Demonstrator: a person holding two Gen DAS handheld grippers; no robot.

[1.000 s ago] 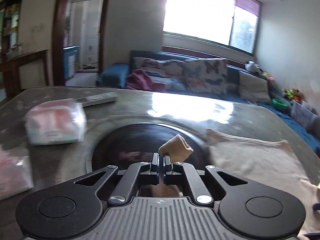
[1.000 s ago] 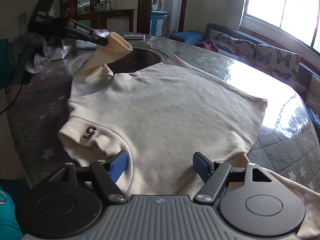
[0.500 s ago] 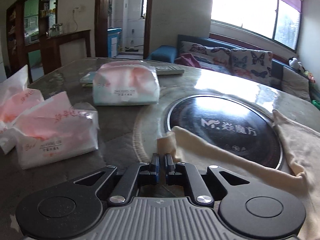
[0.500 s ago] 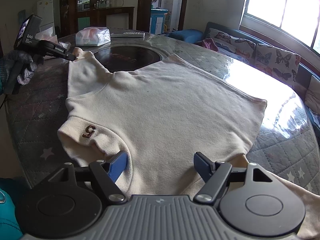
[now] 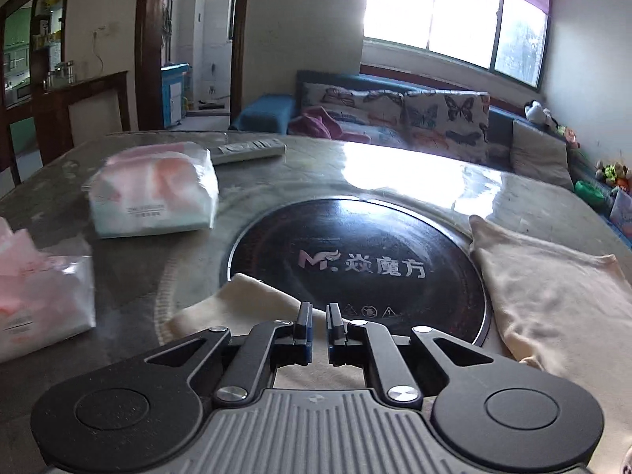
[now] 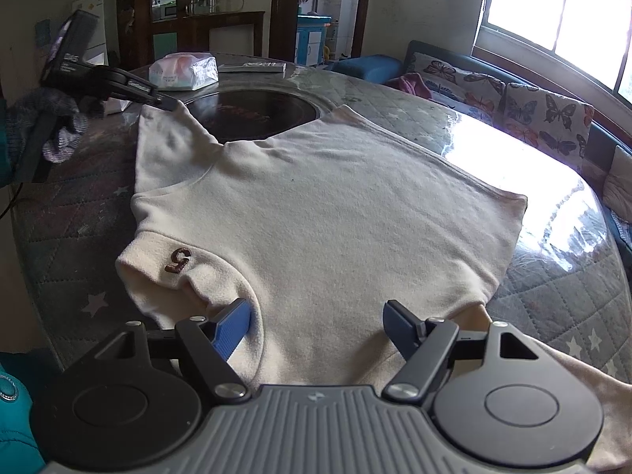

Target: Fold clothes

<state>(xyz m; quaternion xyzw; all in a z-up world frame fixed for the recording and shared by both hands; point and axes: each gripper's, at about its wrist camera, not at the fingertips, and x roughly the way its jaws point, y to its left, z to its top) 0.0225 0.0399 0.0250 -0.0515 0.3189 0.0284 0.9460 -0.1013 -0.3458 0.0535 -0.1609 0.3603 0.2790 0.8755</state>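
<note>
Sweater (image 6: 324, 221) on table (image 6: 553, 296), beside cooktop (image 5: 355, 260).

A cream sweater (image 6: 324, 213) is marked with a brown "5" (image 6: 178, 260) at its collar. The table cover (image 6: 553, 308) is quilted grey, patterned with pale stars. A black round hob (image 5: 355, 264) is lettered in white with a pink logo. Tissue packs (image 5: 152, 193) are coloured pink and white. Sofa cushions (image 5: 446, 114) are printed with butterflies. Blue pads (image 6: 233, 326) are carried on black gripper arms.
</note>
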